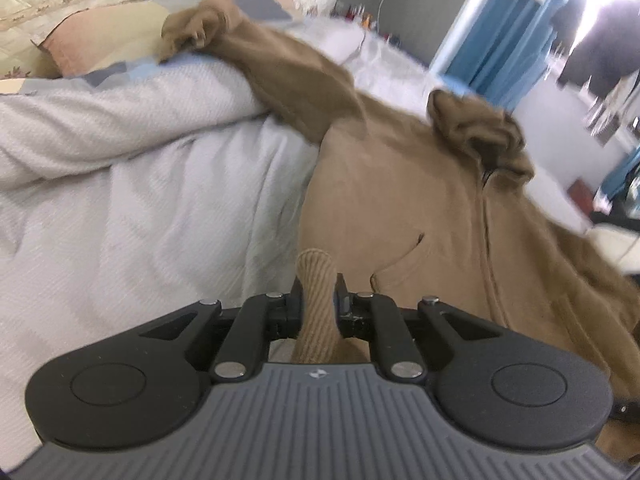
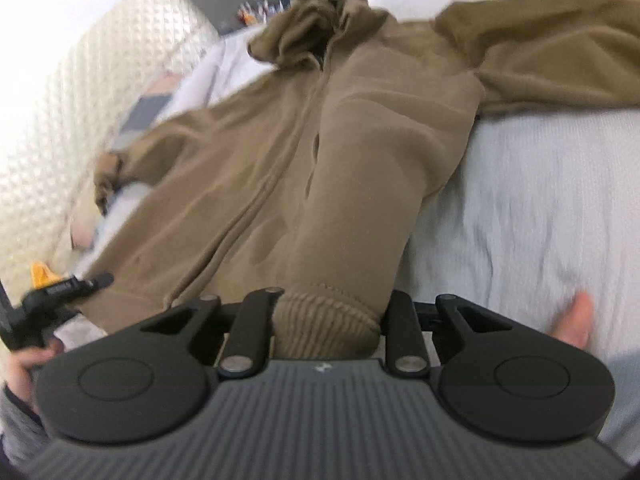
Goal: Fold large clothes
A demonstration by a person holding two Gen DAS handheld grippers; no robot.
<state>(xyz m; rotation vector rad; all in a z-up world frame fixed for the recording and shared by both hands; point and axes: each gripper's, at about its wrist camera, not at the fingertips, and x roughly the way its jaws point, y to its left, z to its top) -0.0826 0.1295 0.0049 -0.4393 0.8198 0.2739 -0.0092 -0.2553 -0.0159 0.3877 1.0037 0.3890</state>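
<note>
Lifting the brown zip hoodie [image 1: 420, 200] off the pale bed [image 1: 120, 208] by its ribbed hem alone, you risk the hem tearing free as the body, spread front-up with the hood [image 1: 476, 136] bunched at the far end, drags across the quilt. The outflung sleeve [image 1: 256, 56] lies draped over the bedding and could trail crooked. Your left gripper [image 1: 319, 292] has its jaws closed on a thin hem fold, while your right gripper [image 2: 328, 320], its jaws hidden, bunches a thicker wad; uneven bites could skew the fold.

right claw [image 2: 328, 316] tips hidden by ribbed hem [image 2: 324, 328], shelf clutter [image 1: 360, 14] blurred
</note>
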